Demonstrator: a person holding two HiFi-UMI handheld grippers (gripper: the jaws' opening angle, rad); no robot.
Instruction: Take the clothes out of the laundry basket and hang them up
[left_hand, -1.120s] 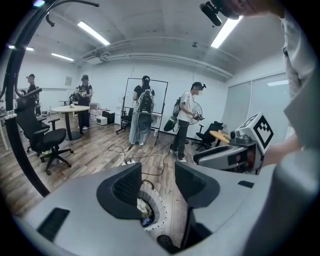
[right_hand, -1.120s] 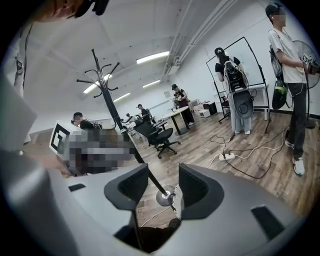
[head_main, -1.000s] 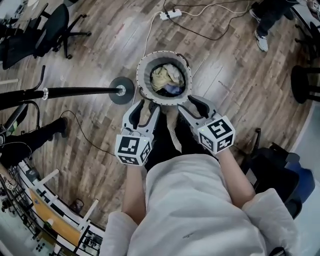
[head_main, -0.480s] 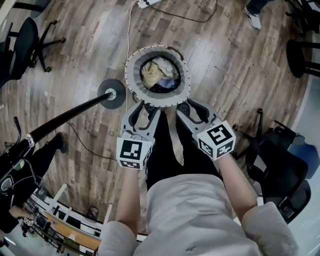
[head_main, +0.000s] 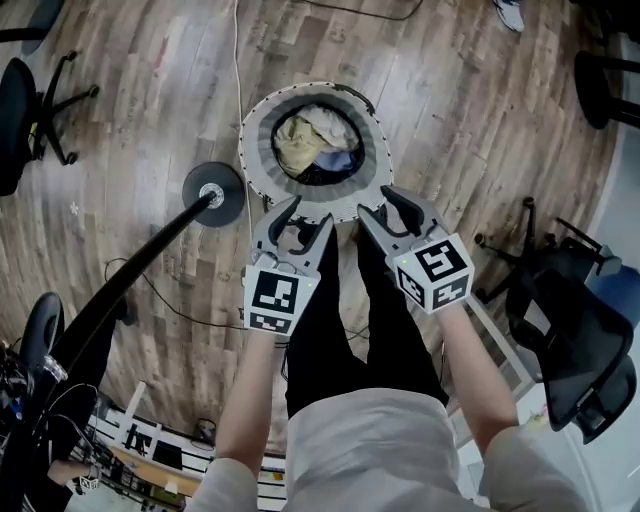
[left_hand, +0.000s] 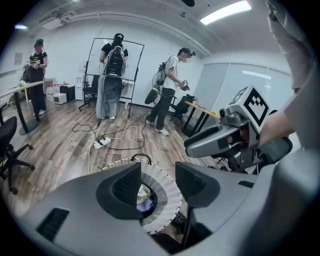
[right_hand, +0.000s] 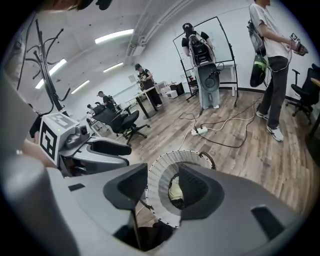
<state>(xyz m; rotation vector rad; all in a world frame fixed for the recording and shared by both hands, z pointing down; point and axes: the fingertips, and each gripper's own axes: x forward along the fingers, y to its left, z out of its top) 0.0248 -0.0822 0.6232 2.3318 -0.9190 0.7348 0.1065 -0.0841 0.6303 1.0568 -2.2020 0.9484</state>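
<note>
L gripper (head_main: 306, 216) & R gripper (head_main: 378, 206): jaws wide apart, both empty, held side by side just near of laundry basket (head_main: 258, 150) on wood floor. Clothes (head_main: 303, 143) lie inside basket. Round stand base (head_main: 213, 193) sits left of it.

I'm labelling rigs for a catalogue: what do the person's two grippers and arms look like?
The left gripper and right gripper have grey bodies with two curved dark jaws. Each carries a white cube with black square markers: the left cube and the right cube. The person wears a light short-sleeved top; the forearms are bare.
</note>
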